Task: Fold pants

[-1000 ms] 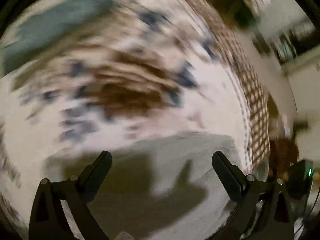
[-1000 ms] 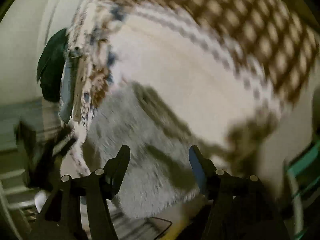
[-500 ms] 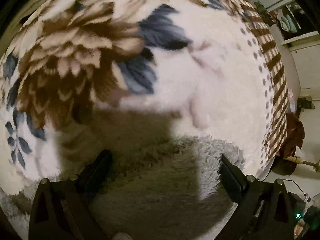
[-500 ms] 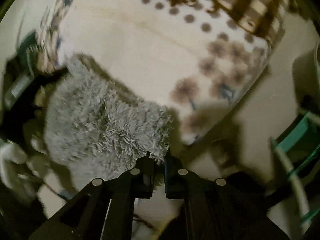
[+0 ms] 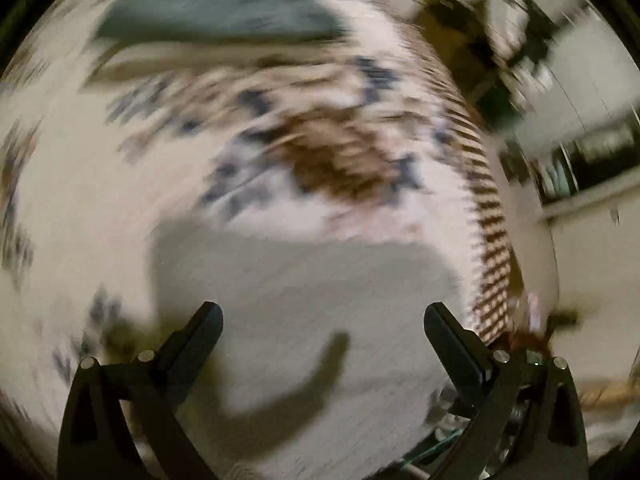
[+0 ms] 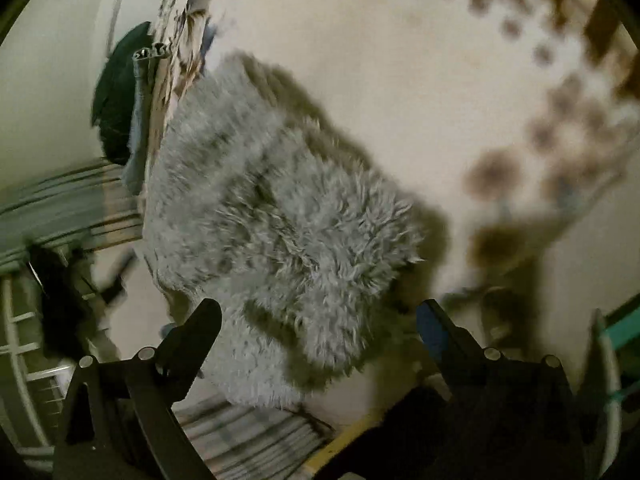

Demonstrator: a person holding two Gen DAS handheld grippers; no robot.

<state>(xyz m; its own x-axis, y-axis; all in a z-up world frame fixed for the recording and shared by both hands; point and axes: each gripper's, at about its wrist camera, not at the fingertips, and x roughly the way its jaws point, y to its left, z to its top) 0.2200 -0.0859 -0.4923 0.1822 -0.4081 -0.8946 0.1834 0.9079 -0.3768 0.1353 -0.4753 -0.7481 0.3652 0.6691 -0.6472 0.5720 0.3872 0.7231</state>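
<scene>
Both my tools stand apart over the fluffy grey pants.
My right tool (image 6: 318, 318) has just been opening, its jaws wide and above the pants (image 6: 280, 216), gripping nothing; my left tool (image 5: 322, 322) gapes too, empty, in a blurred view. The pants lie bunched on the patterned blanket (image 6: 400, 80).

The right tongs (image 6: 318, 322), pinched shut on the edge of the fluffy grey pants (image 6: 276, 224) half a second ago, have just been opening and now stand wide, the pants lying below the spread fingers with nothing clamped. The left tongs (image 5: 322, 326), which half a second ago hung close over the pants and the big brown flower on the blanket (image 5: 100, 208), now look from farther off. Their view has gone from sharp to heavily blurred.
</scene>
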